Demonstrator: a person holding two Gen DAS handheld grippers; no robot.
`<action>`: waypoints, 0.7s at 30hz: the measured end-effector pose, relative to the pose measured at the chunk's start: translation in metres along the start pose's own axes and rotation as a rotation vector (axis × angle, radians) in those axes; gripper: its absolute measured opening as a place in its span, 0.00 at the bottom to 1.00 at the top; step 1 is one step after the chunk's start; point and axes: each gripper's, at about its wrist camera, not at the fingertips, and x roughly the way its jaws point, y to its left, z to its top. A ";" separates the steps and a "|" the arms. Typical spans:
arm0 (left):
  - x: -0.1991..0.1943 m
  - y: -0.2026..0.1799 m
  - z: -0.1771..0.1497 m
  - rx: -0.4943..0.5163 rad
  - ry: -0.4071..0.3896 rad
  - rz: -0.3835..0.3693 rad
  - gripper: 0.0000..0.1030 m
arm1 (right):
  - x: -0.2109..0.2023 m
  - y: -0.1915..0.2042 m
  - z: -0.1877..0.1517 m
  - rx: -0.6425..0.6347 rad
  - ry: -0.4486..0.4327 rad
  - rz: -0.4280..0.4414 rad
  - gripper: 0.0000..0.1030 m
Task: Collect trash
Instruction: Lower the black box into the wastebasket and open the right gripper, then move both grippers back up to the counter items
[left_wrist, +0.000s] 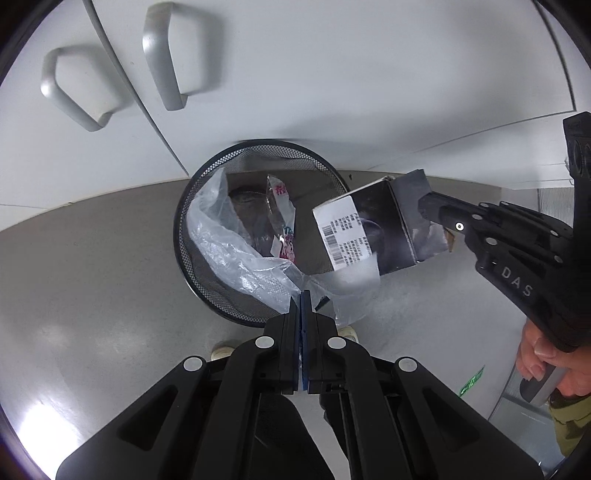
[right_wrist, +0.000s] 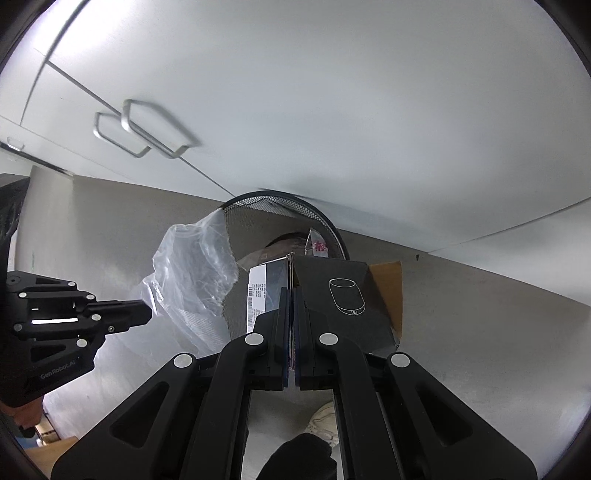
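Clear bag (left_wrist: 236, 258) and box (left_wrist: 373, 229) hide the bin (left_wrist: 192, 266) floor.

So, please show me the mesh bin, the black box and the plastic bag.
mesh bin (left_wrist: 192, 273), left wrist view, left wall.
black box (left_wrist: 384, 229), left wrist view, dark front face.
plastic bag (right_wrist: 188, 266), right wrist view, crumpled middle.

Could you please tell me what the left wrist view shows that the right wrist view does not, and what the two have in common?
Only the left wrist view shows the left gripper shut on the plastic bag, plus the hand holding the right gripper.

Only the right wrist view shows the box's cup drawing and brown flap, with the right gripper shut on it.

Both show the mesh bin, the wrapper inside it, the barcode label, the cabinet handles and a white shoe.
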 end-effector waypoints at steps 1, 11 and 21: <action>0.003 0.001 0.002 0.003 0.004 0.002 0.00 | 0.005 -0.001 0.000 0.005 0.002 0.002 0.02; -0.005 0.030 0.006 -0.034 0.023 0.106 0.33 | 0.046 -0.004 0.007 0.059 0.063 0.036 0.03; -0.056 0.030 -0.023 -0.052 -0.009 0.169 0.35 | 0.018 0.006 -0.007 0.002 0.075 -0.003 0.23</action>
